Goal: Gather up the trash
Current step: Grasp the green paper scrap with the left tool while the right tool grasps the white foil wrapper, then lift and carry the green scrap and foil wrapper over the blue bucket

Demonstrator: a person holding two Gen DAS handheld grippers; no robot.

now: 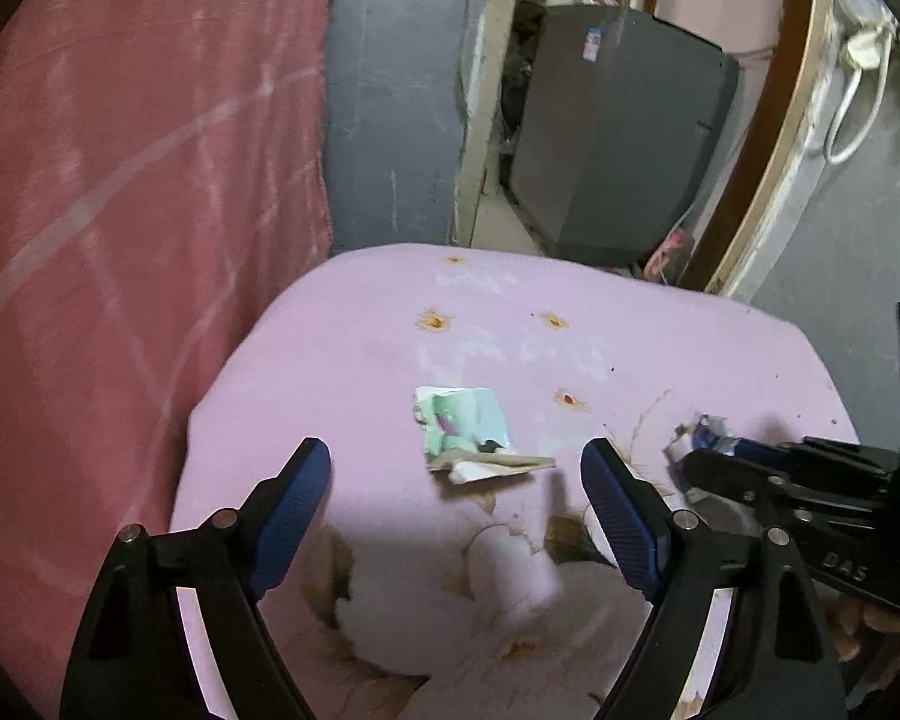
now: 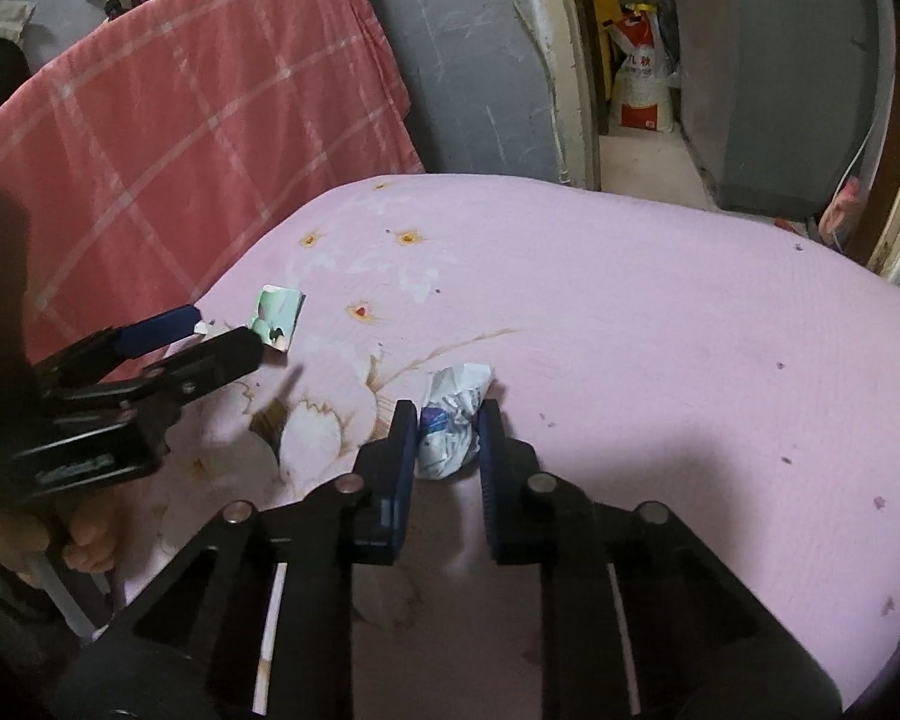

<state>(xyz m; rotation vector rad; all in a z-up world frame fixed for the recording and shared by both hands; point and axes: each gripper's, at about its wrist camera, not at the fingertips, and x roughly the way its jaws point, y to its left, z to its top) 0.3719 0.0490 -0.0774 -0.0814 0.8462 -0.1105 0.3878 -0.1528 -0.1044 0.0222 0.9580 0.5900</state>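
Left wrist view. My left gripper (image 1: pixel 456 468): jaws spread wide, holding nothing, above the pink floral cloth (image 1: pixel 342 354). Green paper wrapper (image 1: pixel 462 426): flat on the cloth, just ahead of and between my fingertips, one torn corner folded out toward the right. My right gripper (image 1: pixel 699 456): enters from the right edge, its tips at a crumpled white wrapper (image 1: pixel 693 429). Red checked blanket (image 1: pixel 120 180): hangs at left.

Right wrist view. My right gripper (image 2: pixel 448 423): fingers closed against both sides of the crumpled white wrapper (image 2: pixel 453 414), which lies on the cloth (image 2: pixel 660 312). My left gripper (image 2: pixel 225 330): jaws apart, tips beside the green paper wrapper (image 2: pixel 277 318). Red checked blanket (image 2: pixel 168 126): behind it.
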